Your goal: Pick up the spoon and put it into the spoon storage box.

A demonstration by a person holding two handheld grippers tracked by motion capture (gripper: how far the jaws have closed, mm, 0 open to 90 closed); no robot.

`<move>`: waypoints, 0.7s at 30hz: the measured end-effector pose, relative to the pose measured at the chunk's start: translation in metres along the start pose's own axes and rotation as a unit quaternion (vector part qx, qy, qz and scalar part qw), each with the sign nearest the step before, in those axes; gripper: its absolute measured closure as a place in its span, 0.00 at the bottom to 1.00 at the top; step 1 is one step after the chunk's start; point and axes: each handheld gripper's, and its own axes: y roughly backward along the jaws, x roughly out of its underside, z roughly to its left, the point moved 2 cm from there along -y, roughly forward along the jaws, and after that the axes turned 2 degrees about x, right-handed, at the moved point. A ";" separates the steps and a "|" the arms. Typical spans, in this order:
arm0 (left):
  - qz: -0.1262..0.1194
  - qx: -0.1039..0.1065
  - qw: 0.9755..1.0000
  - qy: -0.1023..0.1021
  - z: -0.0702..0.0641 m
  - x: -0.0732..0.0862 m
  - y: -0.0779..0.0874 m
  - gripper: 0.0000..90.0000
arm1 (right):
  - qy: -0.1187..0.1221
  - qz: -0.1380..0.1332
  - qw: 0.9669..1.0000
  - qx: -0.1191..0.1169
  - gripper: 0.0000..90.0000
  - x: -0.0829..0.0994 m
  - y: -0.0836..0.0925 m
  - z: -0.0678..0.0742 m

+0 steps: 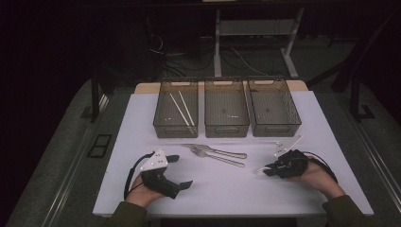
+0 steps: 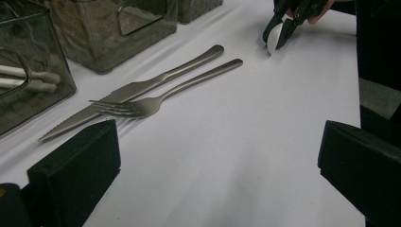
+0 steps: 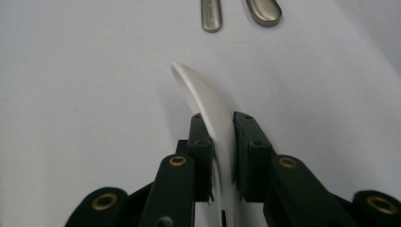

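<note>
Gripping a white spoon (image 3: 208, 101) between closed jaws: right gripper (image 3: 222, 124). Left gripper (image 1: 182, 171) resting wide open. Knife (image 1: 215, 150), fork (image 1: 217, 157) on table (image 1: 236, 189).

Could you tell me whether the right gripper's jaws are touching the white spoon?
Touching: in the right gripper view, both black jaws of the right gripper press flat against the white spoon, with no gap on either side.

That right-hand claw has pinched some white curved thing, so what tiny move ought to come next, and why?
Probably a short lift straight up. The right gripper has its jaws closed on the white spoon, which appears to sit low at the white tabletop. Raising it first would likely clear the fork and knife before heading toward the bins.
</note>
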 end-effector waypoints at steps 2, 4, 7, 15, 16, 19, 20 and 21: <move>-0.002 0.000 1.000 0.001 0.001 0.000 -0.001 0.00 | -0.002 0.000 1.000 0.000 0.87 0.000 0.000 0.000; 0.000 -0.001 1.000 -0.002 0.002 0.000 -0.001 0.00 | -0.002 0.001 1.000 0.002 0.88 -0.001 0.000 0.000; 0.001 -0.002 1.000 -0.002 0.002 0.001 -0.002 0.00 | -0.007 0.002 1.000 0.004 0.88 -0.001 0.000 0.000; 0.001 -0.002 1.000 -0.006 0.001 0.000 -0.002 0.00 | -0.026 -0.012 0.999 0.017 0.88 -0.006 0.007 0.001; 0.001 -0.002 1.000 -0.006 0.001 0.000 -0.002 0.00 | -0.026 -0.013 0.999 0.020 0.88 -0.007 0.008 0.001; -0.001 -0.002 1.000 -0.006 0.001 0.000 -0.002 0.00 | -0.033 -0.024 0.999 0.025 0.88 -0.011 0.012 0.000; -0.001 -0.002 1.000 -0.005 0.000 0.000 -0.002 0.00 | -0.033 -0.028 0.999 0.025 0.88 -0.012 0.013 0.000; 0.000 -0.003 1.000 -0.006 0.000 0.000 -0.002 0.00 | -0.035 -0.030 0.999 0.028 0.88 -0.014 0.015 -0.001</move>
